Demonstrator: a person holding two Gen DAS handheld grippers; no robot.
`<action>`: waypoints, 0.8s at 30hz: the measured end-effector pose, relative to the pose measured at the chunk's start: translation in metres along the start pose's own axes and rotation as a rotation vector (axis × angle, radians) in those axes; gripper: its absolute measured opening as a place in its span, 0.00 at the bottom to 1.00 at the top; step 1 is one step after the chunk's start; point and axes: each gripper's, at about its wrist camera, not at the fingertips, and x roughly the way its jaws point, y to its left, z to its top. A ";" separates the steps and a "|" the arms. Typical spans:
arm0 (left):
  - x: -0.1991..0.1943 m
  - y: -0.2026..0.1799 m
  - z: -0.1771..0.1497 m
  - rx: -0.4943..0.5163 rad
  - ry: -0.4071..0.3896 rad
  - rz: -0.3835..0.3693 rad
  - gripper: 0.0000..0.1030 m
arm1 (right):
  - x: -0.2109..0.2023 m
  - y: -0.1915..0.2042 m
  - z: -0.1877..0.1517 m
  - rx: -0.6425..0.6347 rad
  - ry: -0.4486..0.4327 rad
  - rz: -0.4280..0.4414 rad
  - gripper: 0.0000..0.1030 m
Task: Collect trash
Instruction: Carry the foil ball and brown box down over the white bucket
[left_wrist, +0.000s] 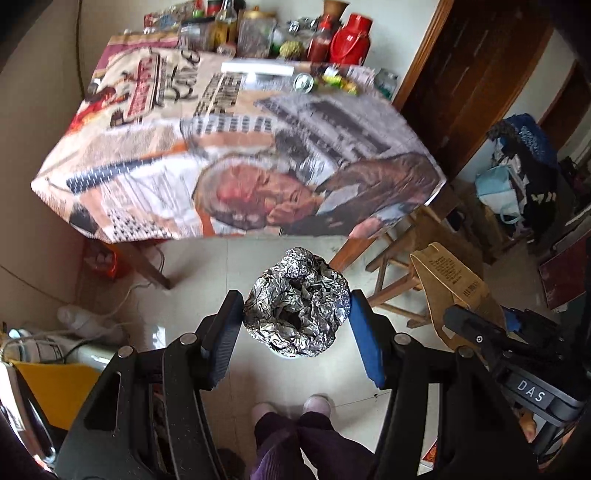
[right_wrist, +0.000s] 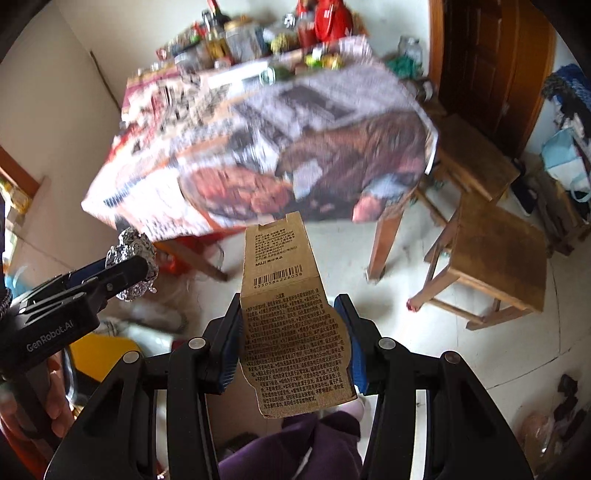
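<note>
While I've got both loads clamped, left gripper pinches the foil ball and right gripper squeezes the cardboard sleeve, long axis pointing away from the jaws. Both hang over floor short of the table; no bin visible, so drop direction is unclear.

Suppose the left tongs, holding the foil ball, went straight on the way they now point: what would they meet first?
Probably the pale tiled floor. The left tongs, shut on the crumpled foil ball, point steeply down, short of the cloth-covered table; nothing else shows in that line, though depth is unclear.
</note>
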 end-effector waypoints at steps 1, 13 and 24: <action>0.014 0.000 -0.004 -0.016 0.022 0.006 0.56 | 0.008 -0.002 -0.001 -0.008 0.018 -0.001 0.43; 0.175 0.006 -0.051 -0.078 0.208 0.008 0.56 | 0.147 -0.062 -0.039 -0.005 0.230 -0.029 0.43; 0.324 0.044 -0.097 -0.154 0.293 0.023 0.56 | 0.283 -0.102 -0.063 0.024 0.280 -0.035 0.43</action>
